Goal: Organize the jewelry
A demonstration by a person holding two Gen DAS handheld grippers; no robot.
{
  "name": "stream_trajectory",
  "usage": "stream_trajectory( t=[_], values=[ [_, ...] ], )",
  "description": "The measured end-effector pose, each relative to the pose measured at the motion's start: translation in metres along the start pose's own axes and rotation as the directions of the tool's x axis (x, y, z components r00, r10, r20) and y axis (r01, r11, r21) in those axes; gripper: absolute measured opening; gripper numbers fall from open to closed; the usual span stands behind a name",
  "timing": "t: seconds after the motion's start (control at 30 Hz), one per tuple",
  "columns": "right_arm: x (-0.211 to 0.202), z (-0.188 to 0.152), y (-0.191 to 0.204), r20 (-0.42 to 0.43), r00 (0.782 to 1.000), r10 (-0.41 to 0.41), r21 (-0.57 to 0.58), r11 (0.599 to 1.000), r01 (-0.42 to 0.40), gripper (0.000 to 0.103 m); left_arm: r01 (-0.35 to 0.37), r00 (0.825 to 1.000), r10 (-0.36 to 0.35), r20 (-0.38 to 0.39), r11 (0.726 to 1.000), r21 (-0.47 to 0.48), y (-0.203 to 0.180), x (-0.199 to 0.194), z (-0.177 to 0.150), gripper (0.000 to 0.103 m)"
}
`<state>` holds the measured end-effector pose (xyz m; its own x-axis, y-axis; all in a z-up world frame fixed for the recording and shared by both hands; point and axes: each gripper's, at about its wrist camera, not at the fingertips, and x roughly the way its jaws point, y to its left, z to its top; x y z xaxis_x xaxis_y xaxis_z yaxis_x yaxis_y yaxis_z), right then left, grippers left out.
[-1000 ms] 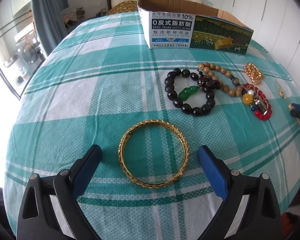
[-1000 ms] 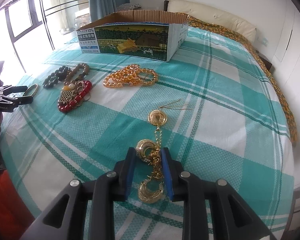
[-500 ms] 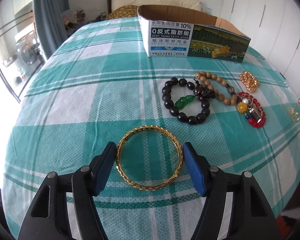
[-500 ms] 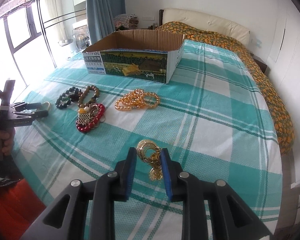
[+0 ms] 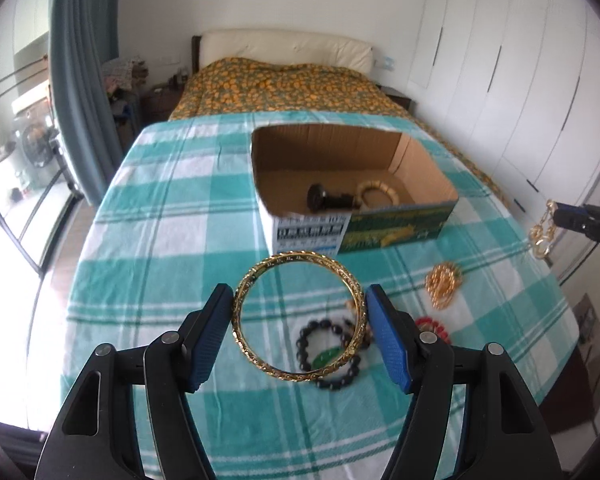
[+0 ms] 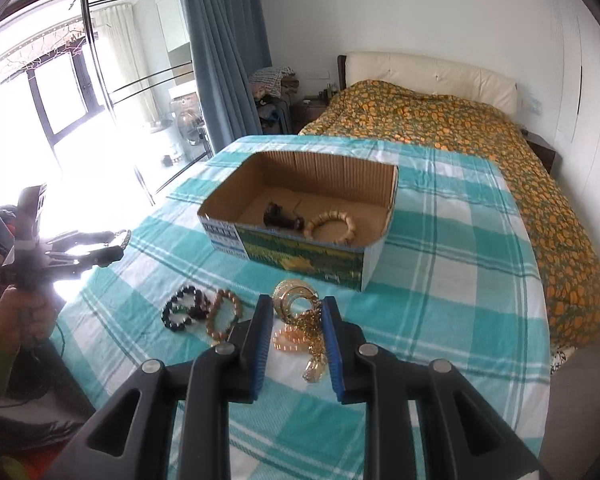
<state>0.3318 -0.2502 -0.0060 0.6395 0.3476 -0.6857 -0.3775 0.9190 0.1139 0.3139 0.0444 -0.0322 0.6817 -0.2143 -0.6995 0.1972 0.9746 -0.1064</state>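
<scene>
Two tools are up over the checked teal bench [image 5: 148,240], each gripping a gold piece. The left tool [image 5: 300,320] clamps a carved gold bangle [image 5: 300,318] across its width, one blue pad pressed on the ring at 9 o'clock and the other at 3 o'clock; the bangle hangs clear of the cloth, tilted toward the camera. The right tool [image 6: 296,322] is nearly closed on a gold chain ornament [image 6: 300,312] of linked rings, whose round top pokes out above the pads at 12 o'clock while its tail dangles below them.

The open cardboard box [image 5: 428,176] sits on the cloth at 12 o'clock from both tools. Inside it, in the right wrist view, lie a dark beaded piece [image 6: 280,218] and, just beside it at 3 o'clock, a pale bead bracelet [image 6: 332,228].

Still on the cloth: a black bead bracelet [image 5: 328,354] with a green stone, seen partly through the bangle in the left view; a brown wooden bead bracelet [image 6: 224,314] touching it on the right-hand side in the right wrist view; a red bead piece [image 5: 434,326] at 3 o'clock of the left tool; and an amber-gold bead cluster [image 5: 444,282] lying at about 1 o'clock from the red beads.

At the 9 o'clock edge of the right wrist view, a hand [image 6: 26,310] in a green sleeve holds the left tool's handle.
</scene>
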Motion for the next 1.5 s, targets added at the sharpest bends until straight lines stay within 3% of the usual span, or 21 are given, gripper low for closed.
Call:
stream_trajectory(
  t=[0.13,0.27,0.47,0.6,0.63,0.67,0.73,0.77,0.97,1.13,1.33,1.5],
  values=[
    [0.022,0.052,0.003,0.031,1.000,0.004,-0.012,1.000,-0.004,0.025,-0.005,0.999,0.004,0.033,1.000,0.025,-0.004,0.014,0.056,0.069],
    [0.059,0.093,-0.002,0.022,0.999,-0.047,-0.031,0.998,0.048,0.025,-0.001,1.000,0.001,0.007,1.000,0.018,-0.002,0.051,0.093,0.069],
    [0.132,0.119,-0.033,-0.045,0.992,-0.120,-0.036,0.992,0.118,0.025,-0.020,0.998,0.019,-0.063,1.000,-0.015,0.008,0.123,0.114,0.069],
    [0.171,0.122,-0.054,-0.039,0.987,-0.155,-0.008,0.988,0.155,0.027,-0.059,0.994,0.056,-0.095,0.998,-0.024,0.014,0.162,0.114,0.070],
    [0.178,0.121,-0.058,-0.034,0.987,-0.156,0.001,0.988,0.156,0.030,-0.071,0.992,0.068,-0.106,0.997,-0.028,0.015,0.169,0.113,0.072],
    [0.184,0.120,-0.061,-0.036,0.986,-0.160,0.012,0.987,0.161,0.049,-0.085,0.990,0.080,-0.119,0.996,-0.033,0.016,0.175,0.110,0.082],
    [0.185,0.116,-0.064,-0.020,0.984,-0.178,0.041,0.983,0.179,0.070,-0.101,0.988,0.095,-0.122,0.994,-0.046,0.018,0.177,0.102,0.095],
    [0.180,0.113,-0.064,-0.003,0.984,-0.180,0.057,0.982,0.180,0.071,-0.100,0.989,0.094,-0.112,0.994,-0.045,0.018,0.173,0.097,0.095],
    [0.132,0.079,-0.045,0.065,0.974,-0.218,0.089,0.973,0.212,0.076,-0.110,0.992,0.109,-0.057,0.994,-0.004,0.012,0.119,0.064,0.099],
    [0.085,0.017,-0.020,0.073,0.972,-0.222,0.102,0.972,0.214,0.077,-0.120,0.992,0.120,-0.045,0.993,0.000,0.012,0.065,0.008,0.100],
    [0.045,-0.080,0.003,0.037,0.955,-0.295,0.161,0.945,0.285,0.078,-0.184,0.979,0.180,-0.095,0.982,-0.036,0.013,0.036,-0.075,0.101],
    [0.048,-0.146,0.006,-0.065,0.933,-0.355,0.188,0.914,0.361,0.080,-0.211,0.970,0.196,-0.145,0.973,-0.095,0.018,0.044,-0.124,0.101]
  ],
)
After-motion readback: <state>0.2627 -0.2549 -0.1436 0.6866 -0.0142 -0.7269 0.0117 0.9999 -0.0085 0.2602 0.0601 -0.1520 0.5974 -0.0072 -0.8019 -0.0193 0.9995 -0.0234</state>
